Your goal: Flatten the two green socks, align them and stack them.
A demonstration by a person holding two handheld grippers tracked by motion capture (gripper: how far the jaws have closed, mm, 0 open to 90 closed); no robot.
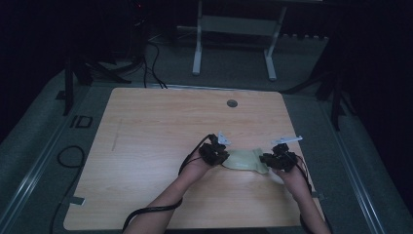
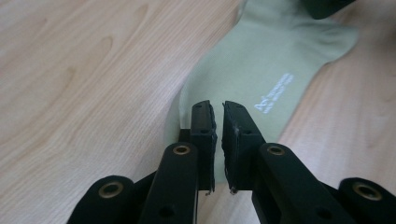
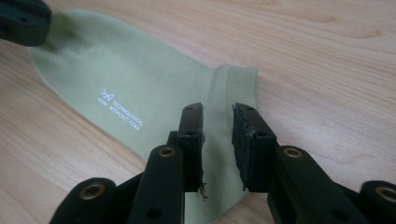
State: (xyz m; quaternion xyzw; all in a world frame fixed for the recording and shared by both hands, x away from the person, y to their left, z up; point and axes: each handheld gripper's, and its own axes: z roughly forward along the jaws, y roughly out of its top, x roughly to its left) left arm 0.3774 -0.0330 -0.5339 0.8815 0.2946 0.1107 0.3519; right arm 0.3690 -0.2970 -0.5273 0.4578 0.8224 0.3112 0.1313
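A pale green sock (image 1: 243, 160) lies flat on the wooden table (image 1: 146, 146) near its front right. White lettering is printed on the sock (image 2: 271, 60). My left gripper (image 1: 224, 156) sits at the sock's left end. Its jaws (image 2: 218, 108) stand over the fabric with a narrow slit between them and nothing pinched. My right gripper (image 1: 267, 158) is at the sock's right end. There its jaws (image 3: 218, 112) hover open above the ribbed cuff of the sock (image 3: 140, 88). The right gripper (image 2: 327, 5) rests at the sock's far end, and likewise the left gripper (image 3: 21, 21).
A round grommet hole (image 1: 232, 103) sits near the table's far edge. A white desk frame (image 1: 234, 29) stands on the floor behind. A cable (image 1: 146, 212) trails from the left gripper over the front edge, and another cable loop (image 1: 68, 156) lies on the floor at left.
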